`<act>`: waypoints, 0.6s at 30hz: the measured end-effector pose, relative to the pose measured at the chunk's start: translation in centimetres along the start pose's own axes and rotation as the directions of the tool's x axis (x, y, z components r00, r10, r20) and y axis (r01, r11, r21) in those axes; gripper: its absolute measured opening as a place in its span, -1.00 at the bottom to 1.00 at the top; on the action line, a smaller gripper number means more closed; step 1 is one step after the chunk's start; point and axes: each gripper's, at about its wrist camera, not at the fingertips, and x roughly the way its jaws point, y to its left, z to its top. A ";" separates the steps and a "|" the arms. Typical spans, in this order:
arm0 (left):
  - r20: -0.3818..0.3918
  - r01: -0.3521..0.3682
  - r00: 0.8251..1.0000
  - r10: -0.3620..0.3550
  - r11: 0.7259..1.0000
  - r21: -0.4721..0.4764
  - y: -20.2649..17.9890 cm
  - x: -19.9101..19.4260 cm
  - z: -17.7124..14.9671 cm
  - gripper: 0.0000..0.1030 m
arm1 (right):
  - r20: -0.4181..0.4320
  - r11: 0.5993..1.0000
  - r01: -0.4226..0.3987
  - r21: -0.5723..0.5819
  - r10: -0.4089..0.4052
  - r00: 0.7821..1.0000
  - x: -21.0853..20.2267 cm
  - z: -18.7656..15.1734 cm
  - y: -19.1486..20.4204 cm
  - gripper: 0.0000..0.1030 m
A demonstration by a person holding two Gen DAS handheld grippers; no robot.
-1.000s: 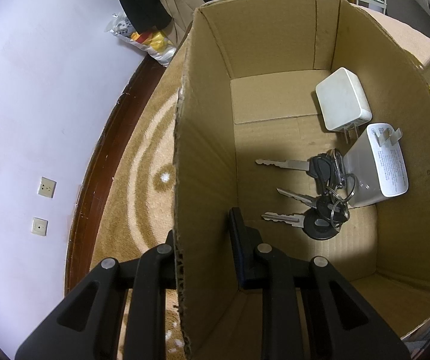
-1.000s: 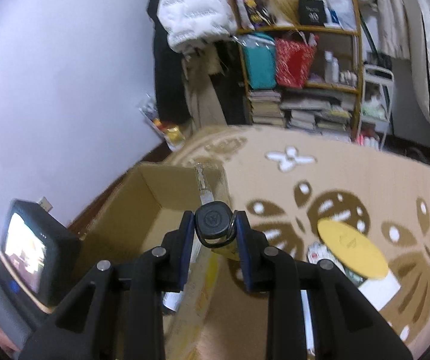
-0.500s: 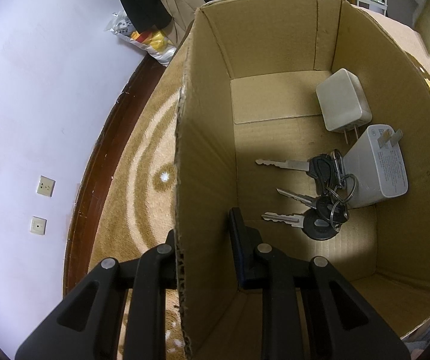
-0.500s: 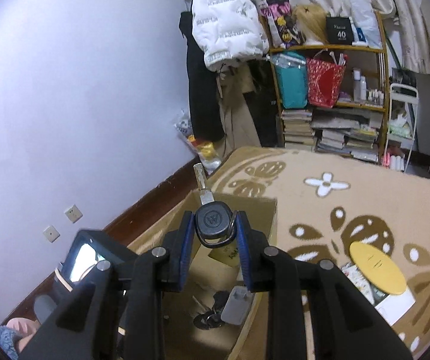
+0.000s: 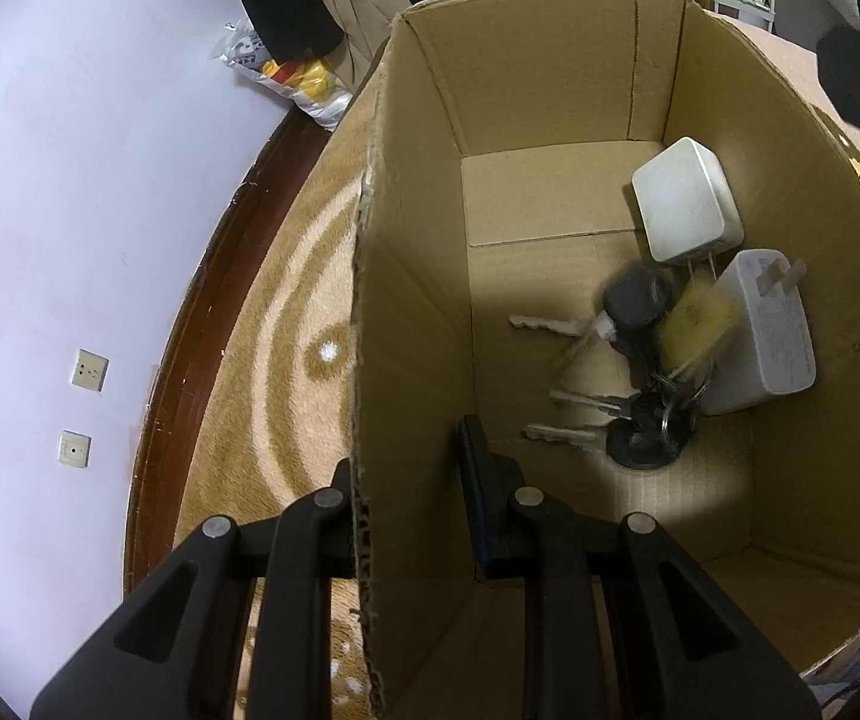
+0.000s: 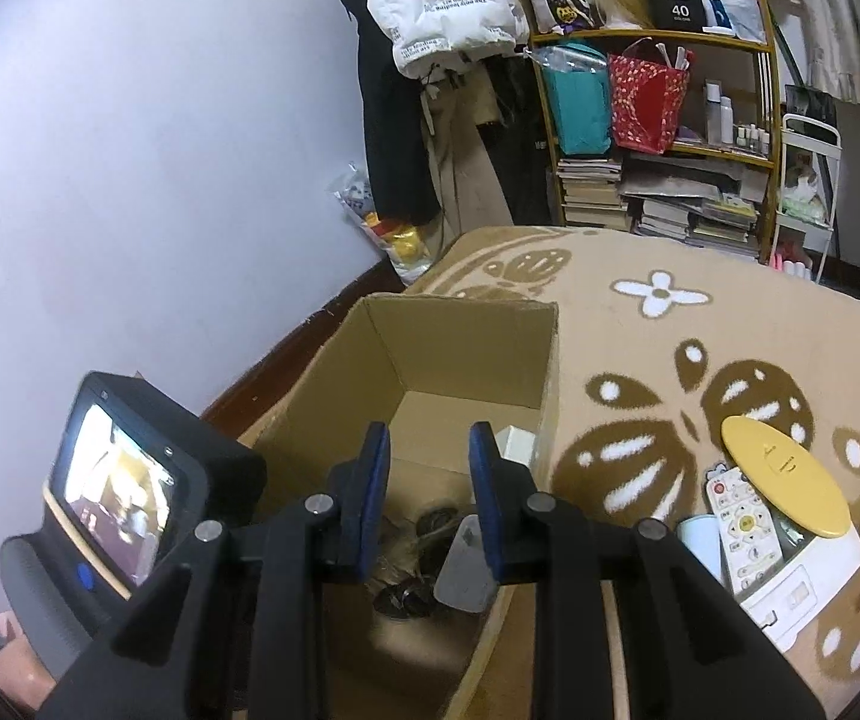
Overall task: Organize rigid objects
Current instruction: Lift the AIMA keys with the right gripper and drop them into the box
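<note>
Lilac walls and a beige carpet with a brown flower pattern (image 6: 670, 324) surround the work area, with cluttered shelves at the far end.

An open brown cardboard box (image 5: 550, 60) stands on the carpet. The left gripper (image 5: 405, 450) is pressed onto its left wall, one finger outside and one inside. The right gripper (image 6: 426, 438) hangs over the box's near end, jaws drawn close together with nothing between them.

Two white plug-in chargers lie against the right wall, the square one (image 5: 685, 201) farther than the longer one (image 5: 772, 336). A bunch of black-headed metal keys (image 5: 640, 432) lies beside them. Above it sits a blurred black key with a yellow tag (image 5: 637, 300), apparently mid-fall, though the smear prevents certainty.

Risks noted:
- The key may bounce off the chargers.
- Any pull on the clamped wall could tilt the light box and slide its contents.
- A yellow oval lid (image 6: 784, 468) and a white remote (image 6: 742, 522) on the carpet to the right are not yet boxed.
</note>
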 end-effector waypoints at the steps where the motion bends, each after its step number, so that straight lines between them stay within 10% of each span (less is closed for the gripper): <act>1: 0.000 0.001 1.000 -0.001 1.000 0.000 0.1 0.0 0.0 -0.59 | 0.000 1.000 0.004 -0.001 -0.004 1.000 0.0 0.0 0.0 -0.45; 10: -0.003 0.013 1.000 -0.013 1.000 -0.017 0.5 0.4 0.0 -0.59 | -0.023 0.996 0.093 -0.005 -0.093 0.995 -0.2 0.5 -1.7 -0.26; 18: 0.000 0.001 1.000 -0.001 1.000 -0.005 0.2 0.4 -0.1 -0.58 | -0.051 0.985 0.167 0.038 -0.165 0.985 -0.8 1.0 -5.2 0.79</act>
